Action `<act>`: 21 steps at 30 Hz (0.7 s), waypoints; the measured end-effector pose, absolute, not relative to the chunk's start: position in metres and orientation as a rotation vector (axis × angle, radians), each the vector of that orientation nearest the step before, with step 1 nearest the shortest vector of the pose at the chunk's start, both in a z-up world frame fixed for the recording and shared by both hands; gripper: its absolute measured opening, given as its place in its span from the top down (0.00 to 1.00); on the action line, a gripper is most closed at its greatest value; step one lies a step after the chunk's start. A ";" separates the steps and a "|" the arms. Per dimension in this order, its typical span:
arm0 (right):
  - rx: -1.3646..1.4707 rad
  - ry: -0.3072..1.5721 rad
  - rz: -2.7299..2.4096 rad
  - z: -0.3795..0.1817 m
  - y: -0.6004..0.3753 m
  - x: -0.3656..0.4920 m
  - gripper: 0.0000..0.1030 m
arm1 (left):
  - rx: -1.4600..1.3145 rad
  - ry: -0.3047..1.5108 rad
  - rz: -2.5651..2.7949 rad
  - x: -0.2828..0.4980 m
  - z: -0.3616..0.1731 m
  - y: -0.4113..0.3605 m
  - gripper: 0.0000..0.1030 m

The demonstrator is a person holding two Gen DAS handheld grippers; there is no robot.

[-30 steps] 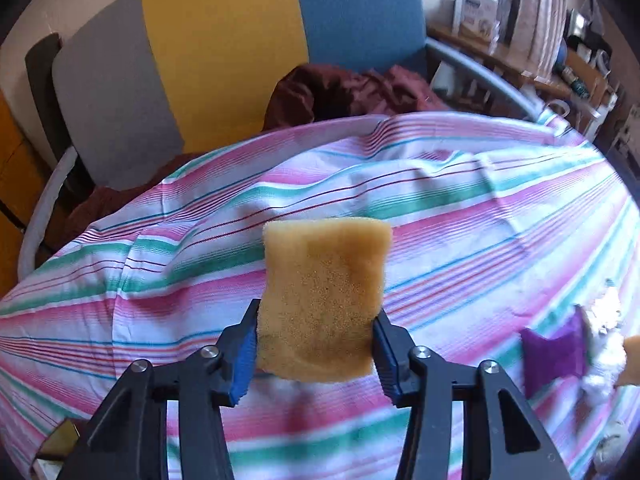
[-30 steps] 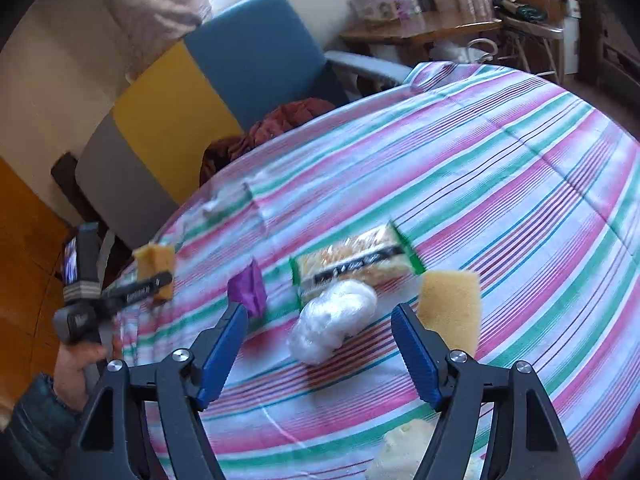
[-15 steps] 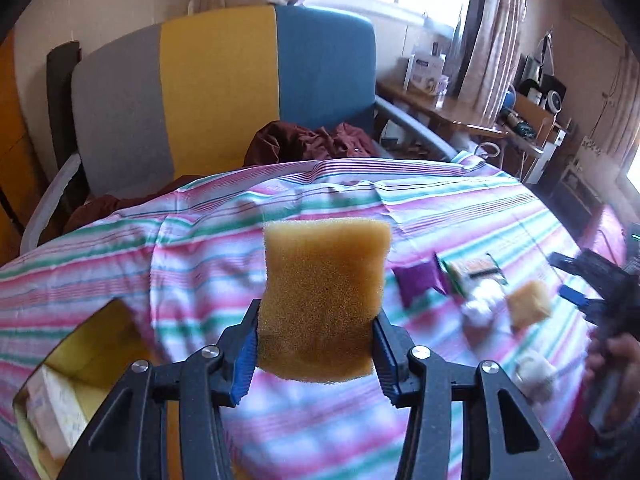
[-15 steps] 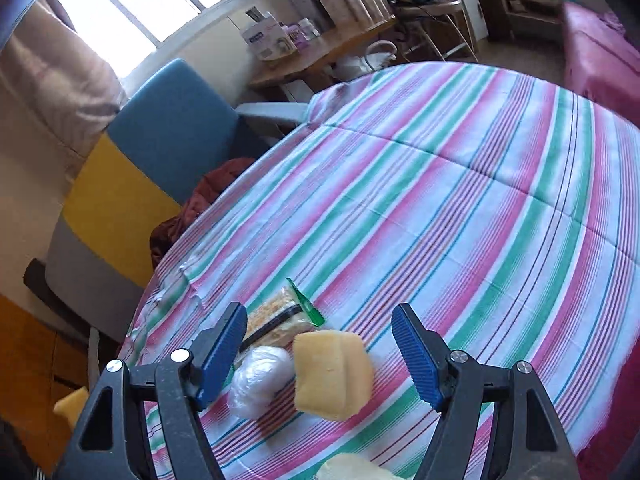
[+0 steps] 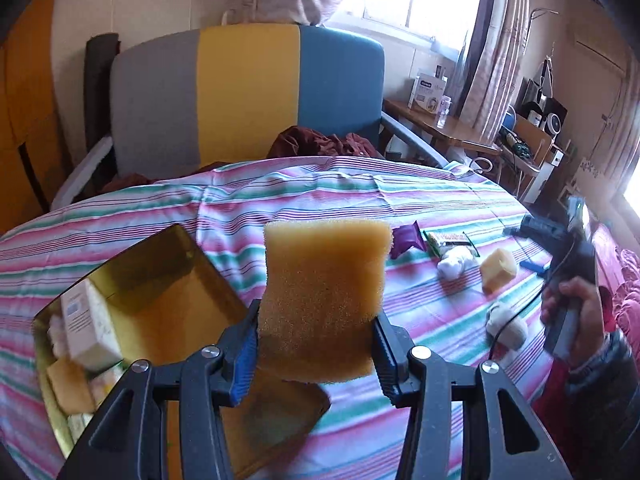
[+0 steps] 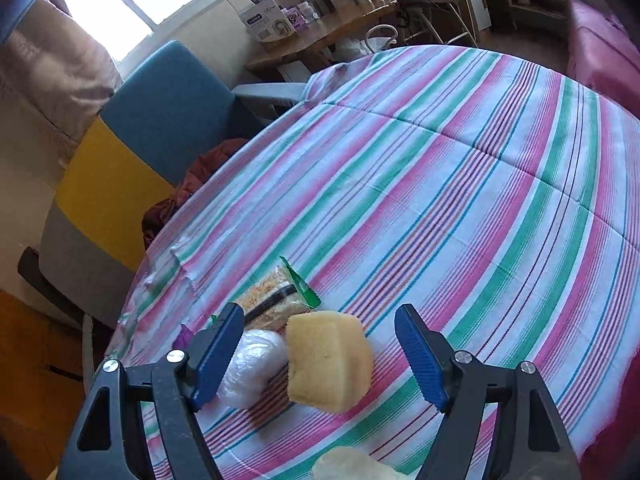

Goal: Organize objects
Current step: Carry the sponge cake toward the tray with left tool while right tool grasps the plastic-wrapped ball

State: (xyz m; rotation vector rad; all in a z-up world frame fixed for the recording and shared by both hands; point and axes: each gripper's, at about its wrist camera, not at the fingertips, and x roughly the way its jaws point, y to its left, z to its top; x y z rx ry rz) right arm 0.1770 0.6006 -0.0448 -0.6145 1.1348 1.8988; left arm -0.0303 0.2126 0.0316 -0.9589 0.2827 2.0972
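Note:
My left gripper (image 5: 316,354) is shut on a yellow-brown sponge (image 5: 324,296) and holds it above the right edge of a gold metal tin (image 5: 168,256) that holds a white box (image 5: 86,326) and other small items. My right gripper (image 6: 320,360) is open, its jaws either side of a second yellow sponge (image 6: 326,364) lying on the striped tablecloth (image 6: 440,200). A white plastic-wrapped ball (image 6: 252,364) and a green-edged snack packet (image 6: 276,296) lie just left of that sponge. The right gripper also shows in the left wrist view (image 5: 560,240).
A purple packet (image 5: 408,236) lies near the snack packet (image 5: 448,238). A pale soft item (image 6: 352,466) lies near the table's front edge. A grey, yellow and blue armchair (image 5: 248,96) with dark red cloth (image 5: 320,144) stands behind the table. A cluttered wooden side table (image 6: 320,36) stands beyond.
The left gripper has swung with its sponge from over bare tablecloth to above the gold tin. The right gripper has moved so the second sponge now sits between its open jaws.

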 end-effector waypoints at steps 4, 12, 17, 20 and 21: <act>-0.570 1.088 2.125 -0.025 0.583 0.160 0.23 | -0.977 0.269 2.113 -0.019 0.027 0.191 0.52; -1.030 0.674 2.177 -0.052 0.540 0.081 0.22 | -1.044 0.204 2.133 -0.015 0.014 0.155 0.52; -1.079 0.611 2.138 -0.067 0.547 0.080 0.18 | -1.070 0.165 2.147 -0.017 0.008 0.138 0.51; -1.102 0.549 2.143 -0.069 0.543 0.073 0.16 | -1.086 0.139 2.160 -0.019 0.005 0.128 0.52; -1.107 0.524 2.141 -0.070 0.542 0.071 0.16 | -1.091 0.130 2.164 -0.021 0.004 0.125 0.52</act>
